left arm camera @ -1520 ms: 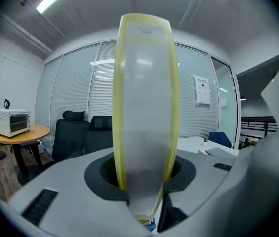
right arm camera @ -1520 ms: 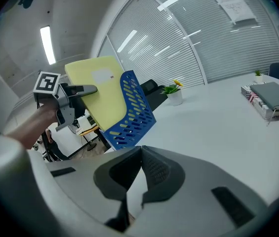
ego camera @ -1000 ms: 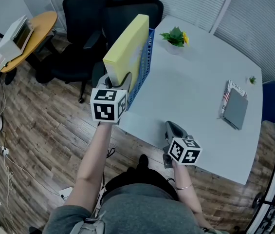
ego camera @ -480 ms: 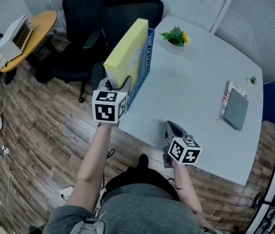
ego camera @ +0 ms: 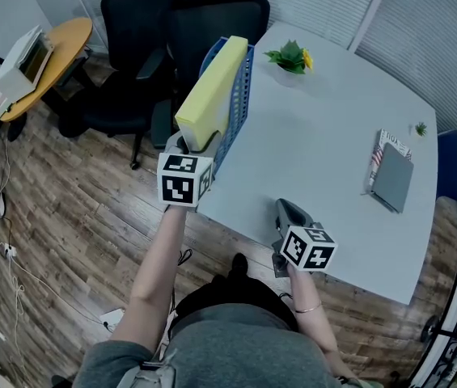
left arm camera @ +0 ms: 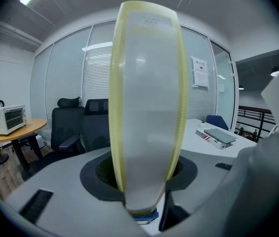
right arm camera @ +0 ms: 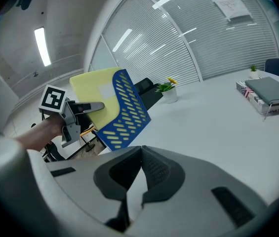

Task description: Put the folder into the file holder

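A thick yellow folder (ego camera: 212,91) stands on edge, tilted, with its lower part inside the blue perforated file holder (ego camera: 242,103) at the white table's left edge. My left gripper (ego camera: 196,141) grips the folder's near end, and its jaws are opening with the folder still between them. In the left gripper view the folder's (left arm camera: 146,107) pale spine fills the gap of the left gripper (left arm camera: 146,174). The right gripper view shows the folder (right arm camera: 92,89) in the holder (right arm camera: 124,107). My right gripper (ego camera: 286,214) rests at the table's near edge, shut and empty (right arm camera: 139,154).
A potted plant (ego camera: 291,59) stands beyond the holder on the white table (ego camera: 317,152). A grey notebook on a book (ego camera: 390,178) lies at the right. Black office chairs (ego camera: 212,14) stand left of the table. A round wooden table (ego camera: 50,55) carries a small oven.
The folder has sunk lower and tilted further into the file holder. My left gripper followed it slightly forward. The right gripper has stayed put.
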Available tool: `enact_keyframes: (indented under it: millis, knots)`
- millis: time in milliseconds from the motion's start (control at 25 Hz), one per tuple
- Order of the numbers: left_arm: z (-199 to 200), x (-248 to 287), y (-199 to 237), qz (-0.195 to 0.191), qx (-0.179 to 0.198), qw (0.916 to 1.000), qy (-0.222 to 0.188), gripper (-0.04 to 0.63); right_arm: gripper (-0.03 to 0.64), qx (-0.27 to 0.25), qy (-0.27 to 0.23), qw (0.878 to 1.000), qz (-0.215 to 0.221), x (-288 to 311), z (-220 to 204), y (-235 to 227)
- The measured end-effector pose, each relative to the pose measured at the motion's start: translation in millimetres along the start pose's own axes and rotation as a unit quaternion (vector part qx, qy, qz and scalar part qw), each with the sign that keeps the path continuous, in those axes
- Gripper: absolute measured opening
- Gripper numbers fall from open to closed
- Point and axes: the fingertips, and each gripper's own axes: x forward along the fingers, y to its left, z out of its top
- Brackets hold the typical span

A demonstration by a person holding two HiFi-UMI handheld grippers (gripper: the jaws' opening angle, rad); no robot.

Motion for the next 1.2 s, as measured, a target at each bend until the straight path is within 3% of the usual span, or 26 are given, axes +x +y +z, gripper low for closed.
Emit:
enact_keyframes:
  millis: [760, 1200]
  knots:
    - [-23.0, -13.4, -1.0, 0.009, -0.062, 0.998, 0.014, 0.216, 0.008, -0.02, 0.004, 0.999, 0.026, -5.3, -6.4, 23.7]
    - [-77.9, -43.4, -1.2, 0.009, -0.108, 0.9921, 0.064, 0.216, 0.008, -0.034, 0.01, 0.999, 0.032, -9.3, -17.4, 40.7]
